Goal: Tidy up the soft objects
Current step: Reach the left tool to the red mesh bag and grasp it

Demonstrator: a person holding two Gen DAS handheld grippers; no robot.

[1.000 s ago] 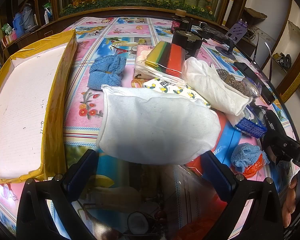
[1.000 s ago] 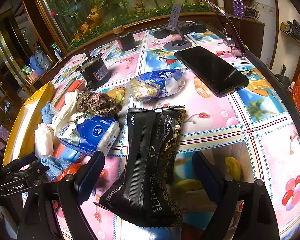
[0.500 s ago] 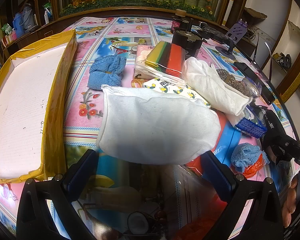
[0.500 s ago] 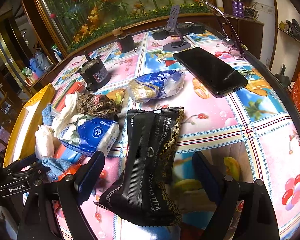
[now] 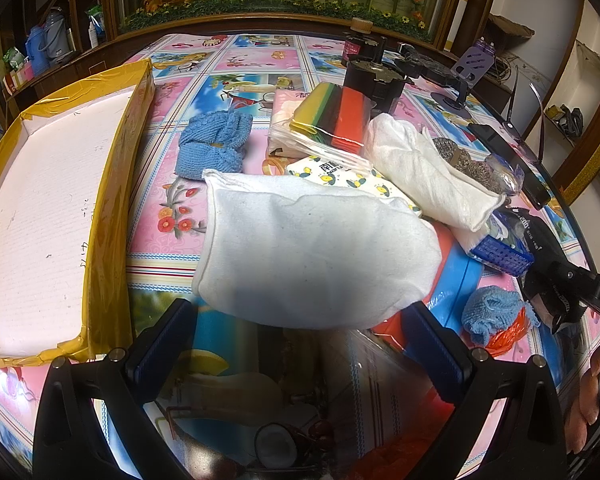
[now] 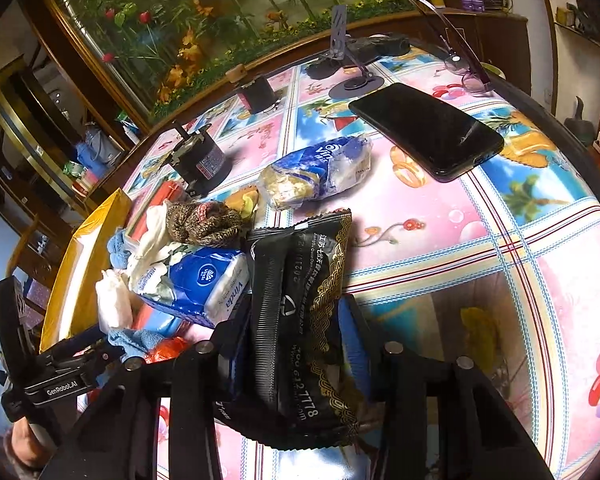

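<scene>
Black "7778" packet (image 6: 300, 320) between closing right gripper (image 6: 296, 344); left gripper (image 5: 300, 360) apart.

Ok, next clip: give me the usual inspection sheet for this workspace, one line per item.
Surface: table under a glossy cartoon-print cover, crowded on one side.
Job's things: white cloth pouch, blue knitted piece, brown knitted bundle, blue tissue pack, black foil packet; yellow-taped box holds nothing.
Clutter: phone, phone stand, glasses, black motor.
Grippers: left gripper open, just short of the pouch; right gripper closing, pads on the black foil packet.
Cables: nothing seen.
Surroundings: aquarium with plants, wooden shelves.
</scene>
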